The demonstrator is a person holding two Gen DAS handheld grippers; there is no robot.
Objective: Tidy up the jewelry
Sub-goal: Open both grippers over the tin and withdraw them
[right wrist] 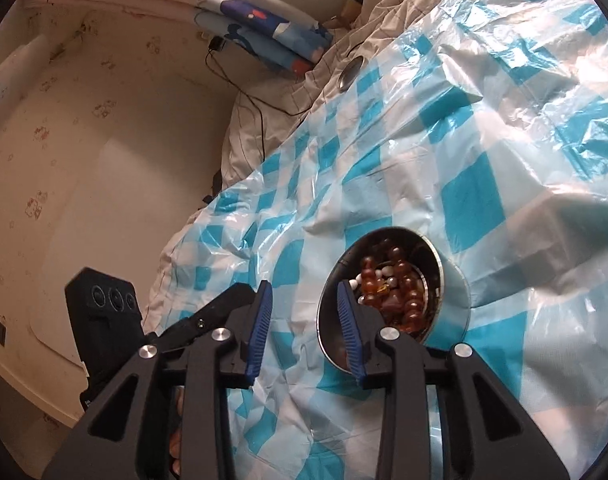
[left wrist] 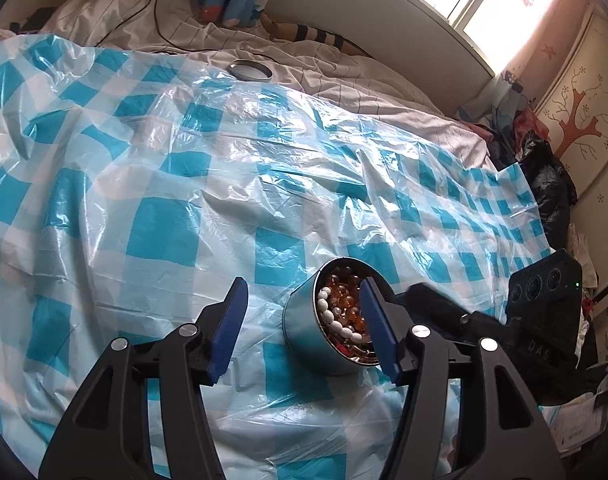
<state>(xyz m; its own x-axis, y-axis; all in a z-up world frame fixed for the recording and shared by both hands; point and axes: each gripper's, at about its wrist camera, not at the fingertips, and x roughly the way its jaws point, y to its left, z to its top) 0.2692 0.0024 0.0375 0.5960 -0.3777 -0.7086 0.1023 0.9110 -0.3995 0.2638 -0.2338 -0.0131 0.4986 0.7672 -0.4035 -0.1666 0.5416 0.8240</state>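
Tin (left wrist: 327,320) of beads sits on the checked plastic sheet (left wrist: 164,220), wide bare sheet beyond; left gripper (left wrist: 304,336) and right gripper (right wrist: 304,324) gape, gripping nothing, each straddling one wall.

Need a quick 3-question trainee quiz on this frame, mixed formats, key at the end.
1. True or false: the lid is on the tin.
2. What fills the tin? A) coins B) amber and white beads C) buttons
3. Fill in: the tin rests on a blue-and-white checked plastic ______.

Key
1. False. The lid lies apart from the tin, farther up the bed, and the tin stands open.
2. B. Beads fill the tin; in the right wrist view they show as mostly amber.
3. sheet. Neither the left gripper nor the right gripper holds anything; both are open.
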